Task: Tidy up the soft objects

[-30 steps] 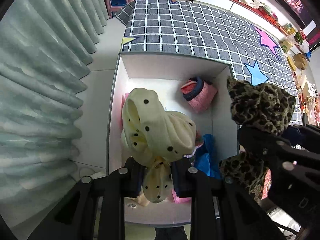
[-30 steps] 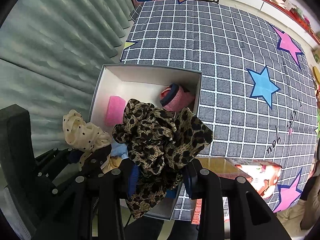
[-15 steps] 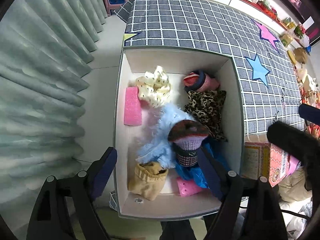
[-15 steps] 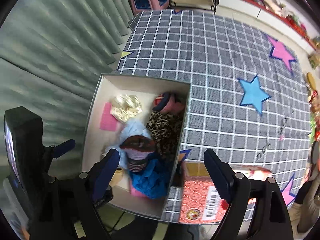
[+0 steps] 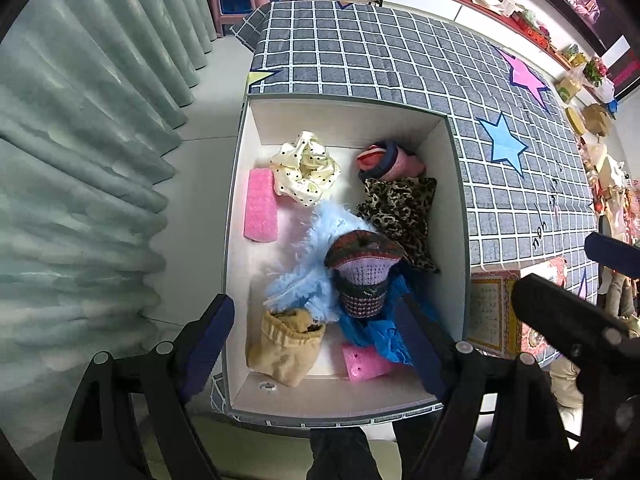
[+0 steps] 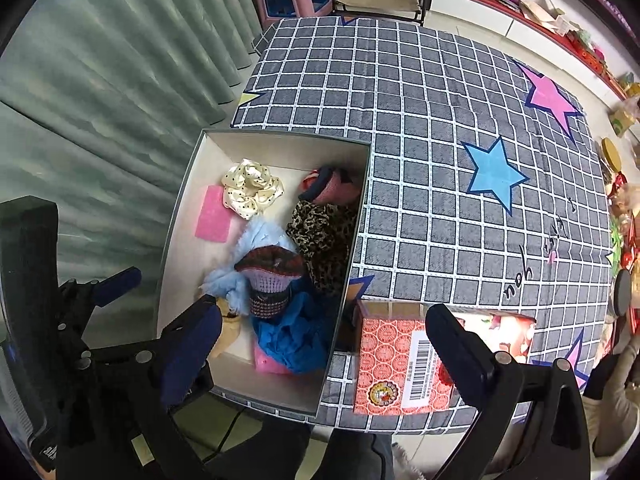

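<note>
Item: soft goods in white box, directly below both grippers.

Left gripper: jaws spread wide, empty.

Right gripper: jaws fully spread, empty.

Cream dotted scrunchie: far end, bunched, no clear long axis.

Leopard scrunchie: beside far-right wall, long axis running away from the grippers.

Risk: loose piling; knit hat perched atop the heap may topple if fingers brush it.

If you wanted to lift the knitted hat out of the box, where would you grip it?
Probably the knitted hat by its raised dark crown, coming straight down: it stands proud of the blue fluffy piece, so fingers could close across it.
</note>
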`<state>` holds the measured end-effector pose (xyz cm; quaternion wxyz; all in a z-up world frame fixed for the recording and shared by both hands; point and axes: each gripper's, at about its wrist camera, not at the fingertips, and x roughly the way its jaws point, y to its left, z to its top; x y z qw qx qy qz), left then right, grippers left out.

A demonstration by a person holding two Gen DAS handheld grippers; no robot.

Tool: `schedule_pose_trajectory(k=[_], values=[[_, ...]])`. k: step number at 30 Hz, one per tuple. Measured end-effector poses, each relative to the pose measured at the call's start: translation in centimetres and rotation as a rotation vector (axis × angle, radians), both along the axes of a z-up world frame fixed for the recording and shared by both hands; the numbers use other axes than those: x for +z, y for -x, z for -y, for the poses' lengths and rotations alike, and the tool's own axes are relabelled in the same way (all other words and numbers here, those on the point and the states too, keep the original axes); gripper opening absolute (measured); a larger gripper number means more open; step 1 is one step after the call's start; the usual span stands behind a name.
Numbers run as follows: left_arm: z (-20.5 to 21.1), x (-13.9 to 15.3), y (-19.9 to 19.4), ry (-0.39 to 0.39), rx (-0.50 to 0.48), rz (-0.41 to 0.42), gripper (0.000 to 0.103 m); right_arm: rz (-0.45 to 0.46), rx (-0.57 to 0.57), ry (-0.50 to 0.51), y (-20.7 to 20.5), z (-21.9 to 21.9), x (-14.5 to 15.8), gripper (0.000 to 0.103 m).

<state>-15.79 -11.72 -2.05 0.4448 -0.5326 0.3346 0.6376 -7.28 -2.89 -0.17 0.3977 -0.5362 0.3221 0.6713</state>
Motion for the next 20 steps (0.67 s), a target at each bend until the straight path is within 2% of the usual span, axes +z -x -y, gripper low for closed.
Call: schedule_pose_trajectory(k=[15, 20], values=[[1.7, 0.1, -0.4, -0.001, 0.006, 0.002, 0.085, 0.006, 0.014, 0.000, 0.1, 1.8, 0.1, 0.103], [2.7, 1.0, 0.0, -0.091, 0.015, 0.020, 0.085, 0.002, 0.018, -0.005, 0.2, 2.4, 0.2, 0.103]])
